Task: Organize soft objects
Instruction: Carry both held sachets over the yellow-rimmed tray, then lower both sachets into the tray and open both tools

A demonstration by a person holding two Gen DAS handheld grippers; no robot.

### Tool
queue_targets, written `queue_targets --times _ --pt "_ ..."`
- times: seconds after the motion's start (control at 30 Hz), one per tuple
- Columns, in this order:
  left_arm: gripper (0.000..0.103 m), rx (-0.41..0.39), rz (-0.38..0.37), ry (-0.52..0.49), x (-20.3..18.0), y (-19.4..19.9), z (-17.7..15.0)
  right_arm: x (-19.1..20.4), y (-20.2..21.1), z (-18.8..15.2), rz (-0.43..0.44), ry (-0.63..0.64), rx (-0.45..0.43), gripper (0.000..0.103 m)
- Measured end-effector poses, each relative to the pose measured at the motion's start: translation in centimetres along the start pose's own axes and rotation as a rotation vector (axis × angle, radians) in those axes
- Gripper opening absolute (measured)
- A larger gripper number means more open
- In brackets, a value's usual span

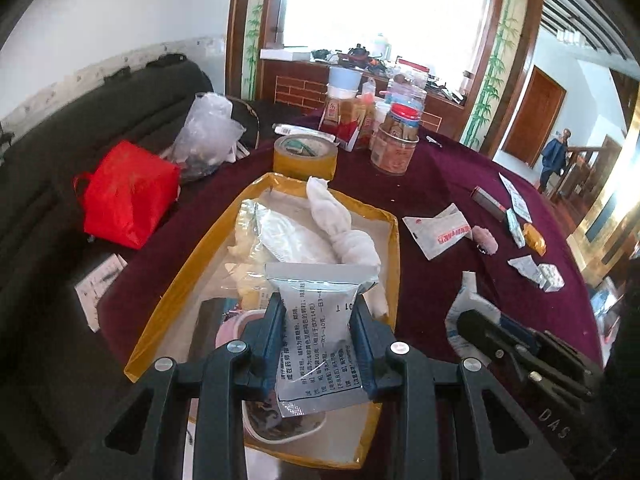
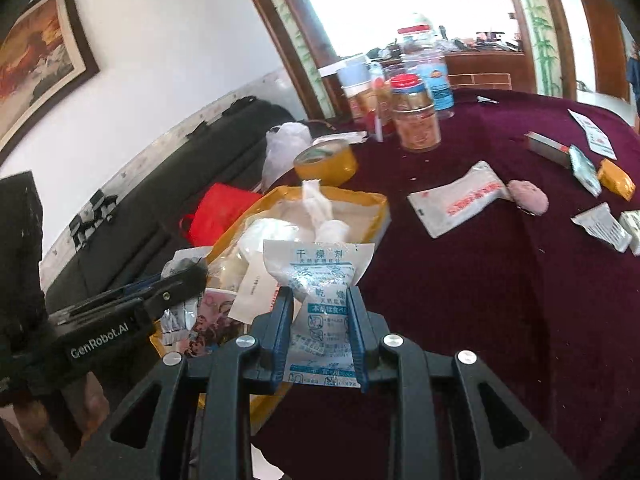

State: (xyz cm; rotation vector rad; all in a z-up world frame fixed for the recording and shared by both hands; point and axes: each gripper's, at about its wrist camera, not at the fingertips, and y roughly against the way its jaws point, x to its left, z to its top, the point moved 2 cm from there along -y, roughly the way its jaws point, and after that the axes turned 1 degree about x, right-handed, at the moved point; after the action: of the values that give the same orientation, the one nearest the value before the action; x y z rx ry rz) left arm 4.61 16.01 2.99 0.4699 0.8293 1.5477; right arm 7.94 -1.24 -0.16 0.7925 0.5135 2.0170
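Because both packets are limp, each is pinched flat between the pads. The left gripper [image 1: 320, 320] clamps a silver foil sachet [image 1: 320, 332] by its sides and hangs it over the yellow-taped cardboard tray [image 1: 394, 248], where a knotted white cloth [image 1: 340, 224] and other soft bags already lie, so it looks bound for that pile. The right gripper [image 2: 318, 312] squeezes a blue-printed desiccant packet [image 2: 316, 300] just beside the tray's near edge, perhaps over it; the view is too warped to tell. Further out on the maroon tablecloth [image 1: 432, 184], a white pouch [image 1: 438, 230] and a pink fluffy thing [image 1: 486, 240] await collecting.
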Motion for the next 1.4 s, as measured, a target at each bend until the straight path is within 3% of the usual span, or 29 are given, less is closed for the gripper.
queue_targets --times 0.27,0.47,0.63,0.77,0.87,0.93,0.97,1.0,1.2,1.4 --pt "0.034 0.054 -0.093 0.052 2.0 -1.8 2.7 0.8 -2.9 1.1 0.014 0.011 0.041 0.026" --pt "0.035 0.094 -0.091 0.056 3.1 -5.3 5.6 1.3 -6.3 2.8 0.044 -0.013 0.086 0.026" --pt "0.036 0.144 -0.046 0.062 4.1 -9.0 6.6 1.9 -9.2 3.8 0.03 -0.011 0.089 0.026" --pt "0.041 0.142 -0.045 0.084 5.1 -10.0 6.7 2.5 -11.4 4.2 0.005 0.009 0.106 0.027" --pt "0.052 0.148 -0.034 0.073 5.3 -10.5 6.6 2.9 -12.7 4.0 -0.02 0.023 0.123 0.028" --pt "0.058 0.149 -0.048 0.082 5.5 -10.7 6.5 3.0 -13.3 3.7 -0.026 0.034 0.128 0.032" --pt "0.068 0.138 -0.046 0.076 5.5 -10.5 6.4 3.2 -13.5 3.7 -0.031 0.042 0.128 0.036" --pt "0.078 0.126 -0.038 0.068 5.5 -10.3 6.4 3.3 -13.5 3.6 -0.043 0.049 0.126 0.044" --pt "0.099 0.026 0.022 0.081 5.9 -7.4 5.7 4.1 -11.8 3.1 -0.001 0.11 0.11 0.093" --pt "0.099 -0.001 -0.018 0.029 4.0 -3.7 4.0 5.2 -5.9 0.6 0.057 0.219 0.048 0.102"
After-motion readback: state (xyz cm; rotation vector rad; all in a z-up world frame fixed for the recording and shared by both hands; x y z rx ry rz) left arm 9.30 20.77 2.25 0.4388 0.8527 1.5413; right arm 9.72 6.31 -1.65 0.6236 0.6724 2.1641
